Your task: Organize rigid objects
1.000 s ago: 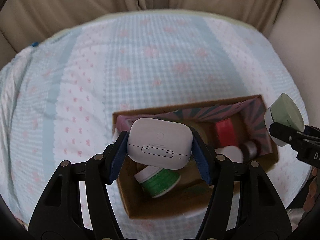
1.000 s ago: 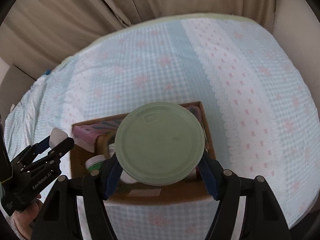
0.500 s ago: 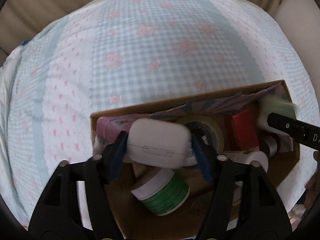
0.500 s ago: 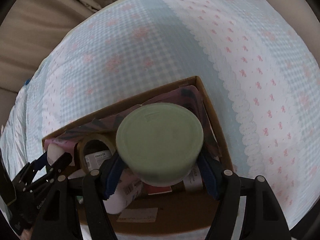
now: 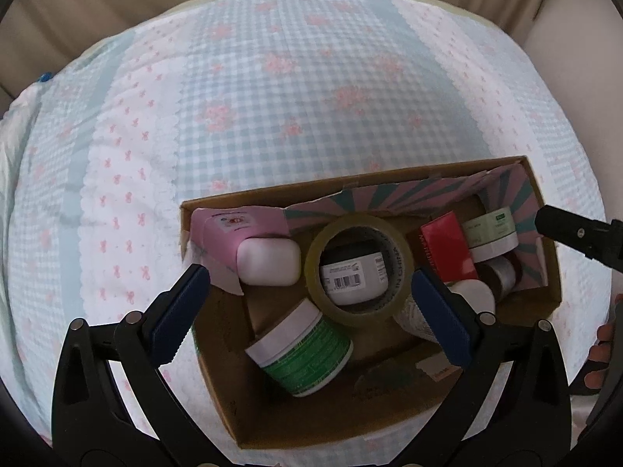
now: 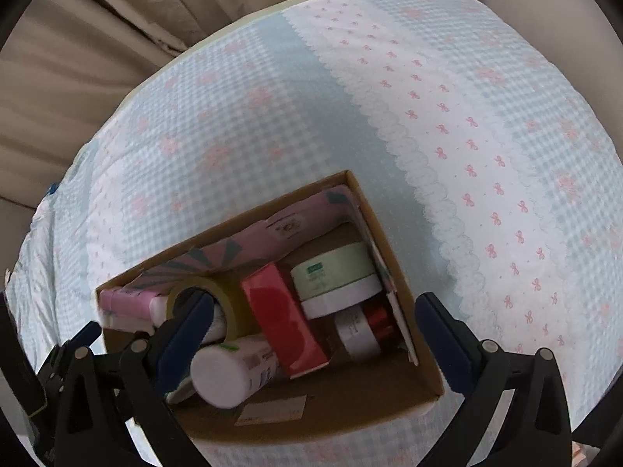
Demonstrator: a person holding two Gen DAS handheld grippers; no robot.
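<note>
A cardboard box (image 5: 553,272) (image 6: 393,257) sits on the patterned cloth. In it lie a white earbud case (image 5: 268,262), a tape roll (image 5: 360,272) (image 6: 218,299), a green-labelled jar (image 5: 303,354), a red box (image 5: 447,247) (image 6: 284,319) and a pale green-lidded jar (image 5: 492,231) (image 6: 335,276). My left gripper (image 5: 307,315) is open and empty just above the box's left half. My right gripper (image 6: 313,334) is open and empty above the box's right half; its finger shows in the left wrist view (image 5: 576,231).
The box also holds a pink carton (image 5: 229,233), a white bottle (image 6: 229,369) and small jars (image 6: 358,330). Beige curtains (image 6: 78,58) hang behind the table. The checked cloth (image 5: 292,89) covers the whole round table.
My left gripper opened and let the white earbud case drop into the box. My right gripper opened and let the green-lidded jar go into the box's right end.
</note>
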